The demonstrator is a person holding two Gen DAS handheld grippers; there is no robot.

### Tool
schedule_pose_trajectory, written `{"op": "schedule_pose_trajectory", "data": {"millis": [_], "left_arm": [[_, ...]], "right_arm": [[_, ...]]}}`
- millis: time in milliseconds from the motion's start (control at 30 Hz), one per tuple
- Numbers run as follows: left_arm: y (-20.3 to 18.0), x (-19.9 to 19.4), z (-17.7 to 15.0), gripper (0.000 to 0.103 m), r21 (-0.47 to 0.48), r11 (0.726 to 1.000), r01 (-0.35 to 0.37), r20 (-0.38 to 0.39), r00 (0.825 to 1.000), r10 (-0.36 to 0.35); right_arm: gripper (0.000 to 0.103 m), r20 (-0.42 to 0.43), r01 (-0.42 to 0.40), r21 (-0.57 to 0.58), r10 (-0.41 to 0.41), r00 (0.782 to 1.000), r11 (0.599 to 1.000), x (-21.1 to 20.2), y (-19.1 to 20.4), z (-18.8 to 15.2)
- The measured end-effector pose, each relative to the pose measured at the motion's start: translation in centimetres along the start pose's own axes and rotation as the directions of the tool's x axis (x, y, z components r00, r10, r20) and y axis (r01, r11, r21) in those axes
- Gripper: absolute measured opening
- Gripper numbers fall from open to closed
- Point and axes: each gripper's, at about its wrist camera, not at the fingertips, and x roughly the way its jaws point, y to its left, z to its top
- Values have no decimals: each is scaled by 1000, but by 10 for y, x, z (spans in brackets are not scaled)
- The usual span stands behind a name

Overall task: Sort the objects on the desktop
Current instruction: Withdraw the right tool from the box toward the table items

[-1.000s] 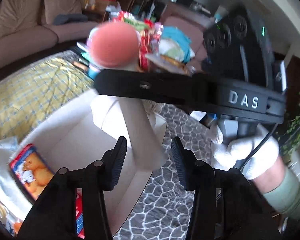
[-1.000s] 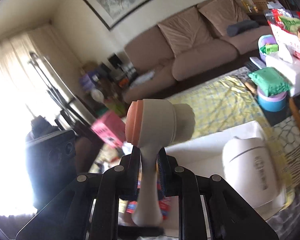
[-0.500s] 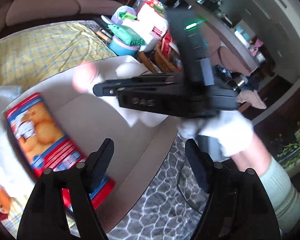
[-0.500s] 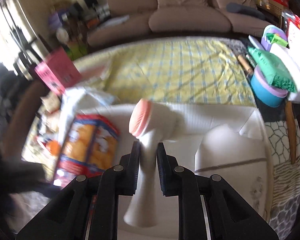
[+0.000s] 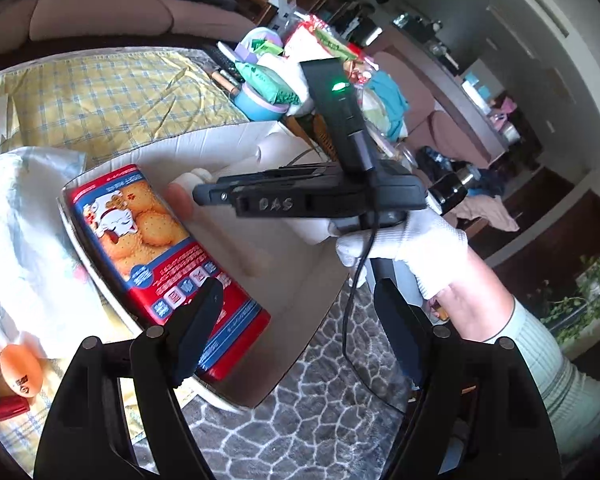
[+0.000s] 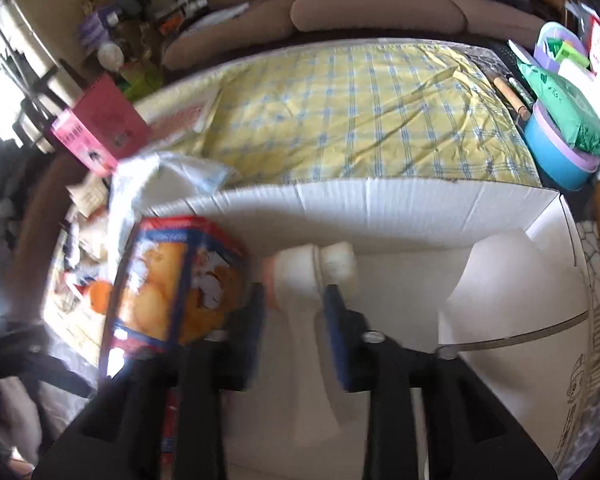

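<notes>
Left wrist view: left tongs (image 5: 296, 312) at lower centre, fingers spread wide, nothing between them; they hang above the near edge of the white cardboard box (image 5: 236, 140).
Right wrist view: right tongs (image 6: 296, 316) at lower centre, blurred; fingers parted, each standing a little off the brush handle, gap visible on both sides. Contact cannot be confirmed.
Brush: white facial cleansing brush (image 6: 312, 276) with a pinkish-orange face; centre of the right wrist frame, inside the box, head pointing away from the camera, handle running down between the fingers. In the left wrist view only its head (image 5: 188, 192) shows, peeking past the tip of the right tongs at centre frame.
Biscuit tin: red and blue biscuit tin (image 5: 156, 248) lies in the box, left of the brush; centre left in both views.
White appliance: rounded white device (image 6: 512, 280) at the right end of the box, right of frame.
Right hand: white-gloved hand (image 5: 412, 248) grips the right tool, right of centre in the left wrist view.
Tabletop: yellow checked cloth (image 6: 360, 120) covers the tabletop beyond the box, upper centre.
Edge clutter: blue bowl (image 6: 560, 152) with a green packet on it, upper right.
</notes>
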Motion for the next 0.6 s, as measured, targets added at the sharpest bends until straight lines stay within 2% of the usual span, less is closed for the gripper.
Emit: {"op": "schedule_pose_trajectory", "data": {"millis": [67, 133, 167, 267, 600], "left_arm": [[-1, -5, -5, 77, 6, 1000, -5, 3, 1000, 5], [-1, -10, -9, 86, 7, 1000, 2, 8, 1000, -2], [-1, -12, -11, 86, 6, 1000, 4, 10, 1000, -4], [1, -15, -14, 86, 1, 1000, 3, 10, 1000, -3], [-2, -19, -16, 86, -7, 1000, 19, 24, 1000, -19]], "right_arm": [[35, -34, -9, 4, 9, 999, 1000, 11, 3, -2], [32, -53, -18, 21, 19, 998, 1000, 20, 4, -4], [26, -55, -11, 21, 12, 998, 1000, 21, 4, -4], [20, -56, -5, 26, 7, 998, 1000, 21, 3, -2], [19, -87, -48, 30, 51, 995, 998, 23, 10, 10]]}}
